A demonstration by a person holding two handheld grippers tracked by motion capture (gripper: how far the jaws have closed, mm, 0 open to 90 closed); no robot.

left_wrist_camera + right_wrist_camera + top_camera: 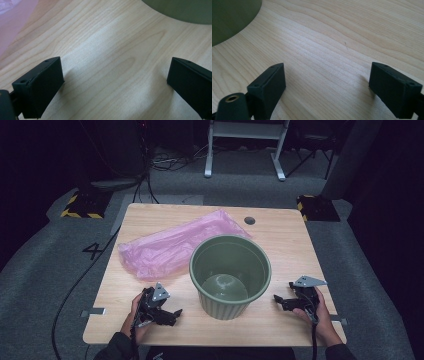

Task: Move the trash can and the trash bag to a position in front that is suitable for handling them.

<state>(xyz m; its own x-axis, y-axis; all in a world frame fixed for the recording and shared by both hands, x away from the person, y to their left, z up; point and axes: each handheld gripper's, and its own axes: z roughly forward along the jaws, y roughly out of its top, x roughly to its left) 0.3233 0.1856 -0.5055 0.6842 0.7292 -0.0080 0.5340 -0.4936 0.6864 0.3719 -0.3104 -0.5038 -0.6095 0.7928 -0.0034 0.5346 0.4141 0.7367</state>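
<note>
On the counter (280, 240) I have both tongs resting near the front edge, one on either side of the green pot (230, 275) — neither touches it. My left tongs (172, 312) stand spread with only bare wood between the jaws, and my right tongs (281, 301) are spread the same way, holding nothing. Behind the pot, toward the far left, lies a crumpled pink plastic bag (170, 247) — its near edge sits just beside the pot's rim.

I am looking past the tongs (170, 312) at a grey carpeted floor (45, 270) lying in dim light; a white frame (245, 145) is standing beyond the bench (295, 240), with yellow-and-black striped blocks (82, 205) sitting near its far corners.
</note>
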